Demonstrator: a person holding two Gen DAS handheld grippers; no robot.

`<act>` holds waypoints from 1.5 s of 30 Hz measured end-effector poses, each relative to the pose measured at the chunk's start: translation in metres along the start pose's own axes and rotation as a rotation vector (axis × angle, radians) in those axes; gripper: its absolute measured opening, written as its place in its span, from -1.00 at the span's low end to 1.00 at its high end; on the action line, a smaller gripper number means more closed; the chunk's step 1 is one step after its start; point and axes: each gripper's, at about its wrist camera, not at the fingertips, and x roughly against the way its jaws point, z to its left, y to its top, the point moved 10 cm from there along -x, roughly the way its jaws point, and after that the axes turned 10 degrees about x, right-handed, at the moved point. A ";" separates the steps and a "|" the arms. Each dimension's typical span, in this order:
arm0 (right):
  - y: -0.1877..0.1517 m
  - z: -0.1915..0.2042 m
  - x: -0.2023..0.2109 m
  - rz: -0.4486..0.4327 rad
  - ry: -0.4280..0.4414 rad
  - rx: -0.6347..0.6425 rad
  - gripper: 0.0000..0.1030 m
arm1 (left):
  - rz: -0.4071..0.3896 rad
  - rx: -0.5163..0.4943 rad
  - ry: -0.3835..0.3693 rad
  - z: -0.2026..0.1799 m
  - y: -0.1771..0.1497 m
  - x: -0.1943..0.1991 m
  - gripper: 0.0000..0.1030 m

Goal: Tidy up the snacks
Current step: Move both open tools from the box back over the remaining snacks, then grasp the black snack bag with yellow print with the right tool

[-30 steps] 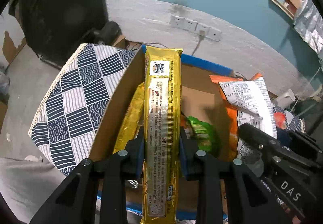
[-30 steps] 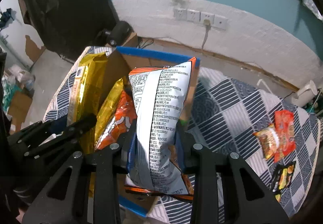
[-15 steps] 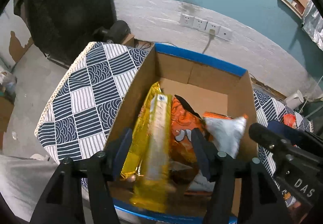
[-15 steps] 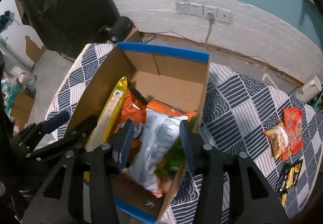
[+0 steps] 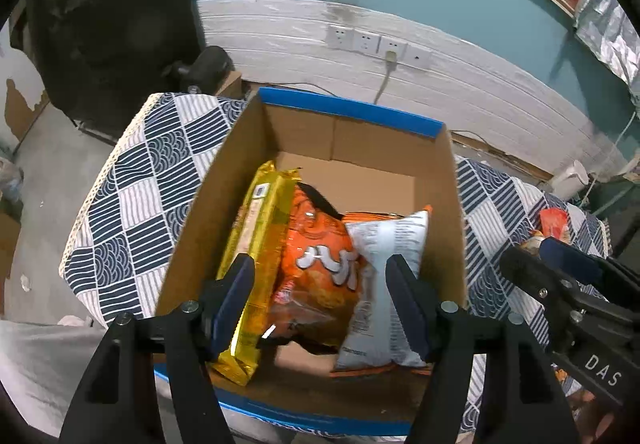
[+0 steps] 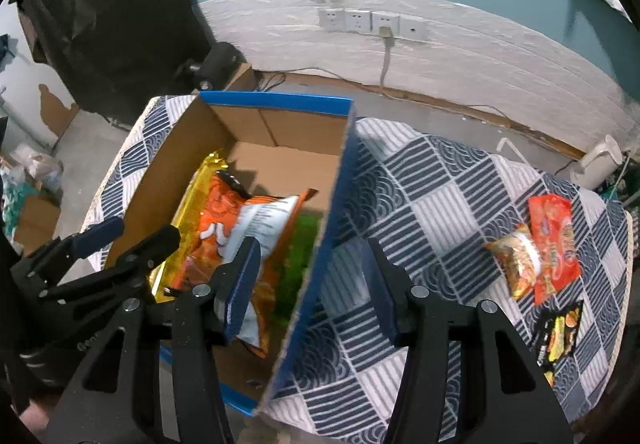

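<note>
Both hand-held grippers gape above cardboard box [image 5: 448, 203] holding gold packet [image 5: 256, 244], orange bags, perhaps something green.

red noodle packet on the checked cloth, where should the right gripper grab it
Grip the flat red noodle packet across its long edges, coming straight down. It lies flat on the checked tablecloth; a smaller yellow-orange packet touches its left edge, so close near the bare far end.

Left gripper [image 5: 320, 302] and right gripper [image 6: 310, 282]: jaws spread, empty.

- The left gripper [image 5: 320, 308] no longer clamps the gold pack [image 5: 256, 264]; its jaws gape, and the pack lies in the box [image 5: 348, 111].
- The right gripper [image 6: 312, 284] releases the white bag [image 6: 260, 219], which now rests in the box too.
</note>
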 end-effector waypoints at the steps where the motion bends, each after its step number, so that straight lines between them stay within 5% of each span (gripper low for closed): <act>1: -0.002 -0.004 0.002 -0.003 -0.004 -0.004 0.14 | 0.003 -0.006 -0.003 -0.005 -0.002 0.001 0.35; 9: -0.025 -0.046 0.019 -0.006 -0.041 -0.056 0.16 | 0.021 -0.071 -0.026 -0.043 -0.016 0.003 0.35; 14: -0.046 -0.078 0.029 0.003 -0.076 -0.088 0.34 | 0.035 -0.119 -0.045 -0.072 -0.028 0.005 0.35; 31: -0.156 -0.186 0.050 0.123 -0.140 -0.246 0.51 | 0.114 -0.348 -0.062 -0.174 -0.110 -0.001 0.54; 45: -0.239 -0.218 0.014 0.277 -0.140 -0.262 0.53 | 0.251 -0.405 -0.006 -0.192 -0.184 -0.046 0.55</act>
